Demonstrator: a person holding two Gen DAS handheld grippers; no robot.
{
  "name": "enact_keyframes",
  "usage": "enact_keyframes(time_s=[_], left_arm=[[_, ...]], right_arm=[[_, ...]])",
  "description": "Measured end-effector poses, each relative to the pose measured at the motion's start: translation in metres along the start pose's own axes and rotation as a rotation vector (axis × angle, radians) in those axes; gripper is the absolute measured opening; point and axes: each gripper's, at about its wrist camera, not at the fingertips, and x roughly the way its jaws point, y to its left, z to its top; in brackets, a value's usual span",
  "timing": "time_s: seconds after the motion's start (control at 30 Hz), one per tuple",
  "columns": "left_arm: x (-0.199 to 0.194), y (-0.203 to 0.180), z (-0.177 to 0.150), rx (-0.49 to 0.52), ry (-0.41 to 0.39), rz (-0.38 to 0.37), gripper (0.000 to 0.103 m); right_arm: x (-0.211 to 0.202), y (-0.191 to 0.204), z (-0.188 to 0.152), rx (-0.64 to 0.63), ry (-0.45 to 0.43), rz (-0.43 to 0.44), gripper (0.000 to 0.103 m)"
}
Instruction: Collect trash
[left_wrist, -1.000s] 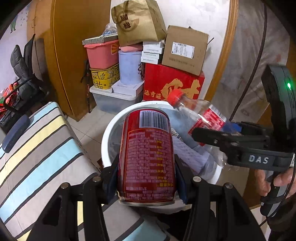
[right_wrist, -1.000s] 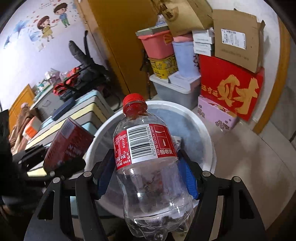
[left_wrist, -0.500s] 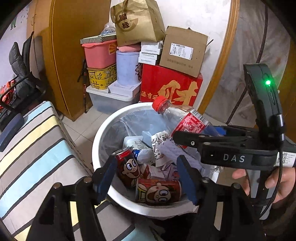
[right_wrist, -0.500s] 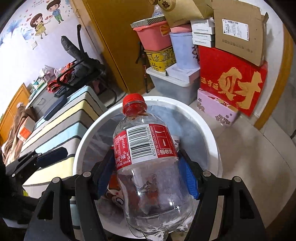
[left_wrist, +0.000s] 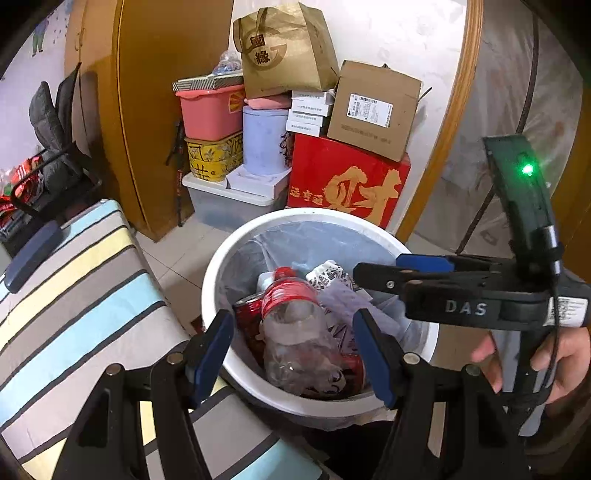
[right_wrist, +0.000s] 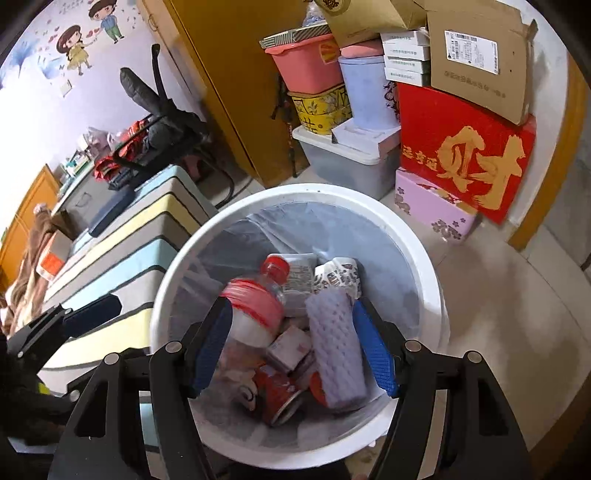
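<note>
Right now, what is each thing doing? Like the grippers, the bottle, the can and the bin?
Left gripper: open, holding nothing, above the bin.
Right gripper: open, holding nothing, above the bin.
Plastic bottle: lying in the bin, red cap on.
Red can: lying on its side in the bin.
White bin: upright, lined with a bag, partly full of trash.
Foam sleeve: lying in the bin.
</note>
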Motion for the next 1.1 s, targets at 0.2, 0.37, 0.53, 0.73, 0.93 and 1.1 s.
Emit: enact_keyframes(time_s=[0.2,0.37,0.53,0.73,0.93,1.1], left_arm=[[-0.017,0.0,-0.008,-0.012,-0.019,0.009,0.069],[-0.04,0.003,-0.022,-0.024,-0.043,0.038,0.069],[-0.067,0.004,-0.041,-0.046,-0.089,0.095,0.069],[-0.098,0.005,-0.068,-0.096,-0.147,0.172,0.074],[-0.119,0.003,-0.09,-0.116,-0.213,0.267,0.076],[-0.129,0.006,-0.107,-0.137,-0.226,0.29,0.076]], right_arm=[[-0.02,0.014,-0.009,-0.015,-0.057,0.004,0.069],[-0.039,0.023,-0.022,-0.009,-0.118,0.006,0.069],[-0.059,0.037,-0.045,-0.019,-0.18,-0.017,0.069],[-0.074,0.056,-0.069,-0.038,-0.254,-0.038,0.069],[-0.081,0.071,-0.089,-0.051,-0.318,-0.036,0.069],[-0.082,0.077,-0.102,-0.056,-0.378,-0.052,0.069]])
